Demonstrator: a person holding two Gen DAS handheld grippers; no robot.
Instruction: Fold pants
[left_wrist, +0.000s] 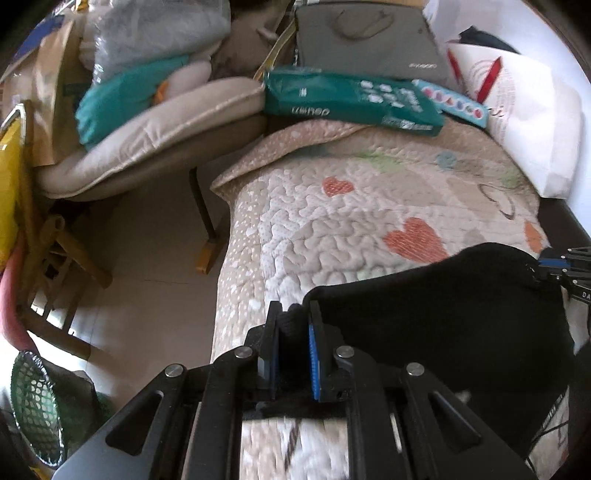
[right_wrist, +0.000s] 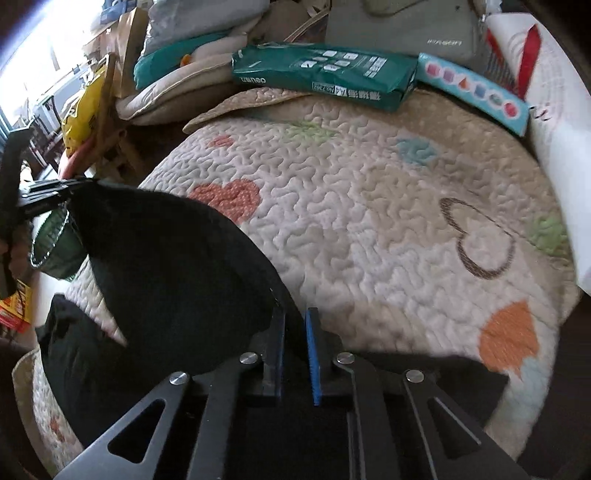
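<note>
Quilted cotton covers the bed (right_wrist: 369, 221) that carries our work, a cream quilt scattered with orange, green and blue hearts; it gives us a broad, soft surface to lay cloth on. At its far end lie things we leave alone: a grey bag (right_wrist: 406, 33), a white pillow (left_wrist: 524, 122) with red stripes, a green paper ream (right_wrist: 321, 74) and a light blue box (right_wrist: 476, 92), all well apart from the fold.

Next in size are the black pants (right_wrist: 166, 266). We hold them stretched between both tools, one edge raised above the quilt while the rest sags down and bunches on the near edge of the bed. Keeping the edge taut this way should let us carry it over evenly, so the fold lands straight; that is our judgement of the step in hand, a fold under way rather than finished.

Our left hand-held gripper (left_wrist: 293, 325) is closed narrow on a corner of the black cloth, which shows pinched between its blue pads (left_wrist: 314, 354). Our right hand-held gripper (right_wrist: 295, 332) is likewise clamped on the opposite corner, the dark fabric running between its fingers. Each view shows the other tool at the far end of the raised edge.
</note>
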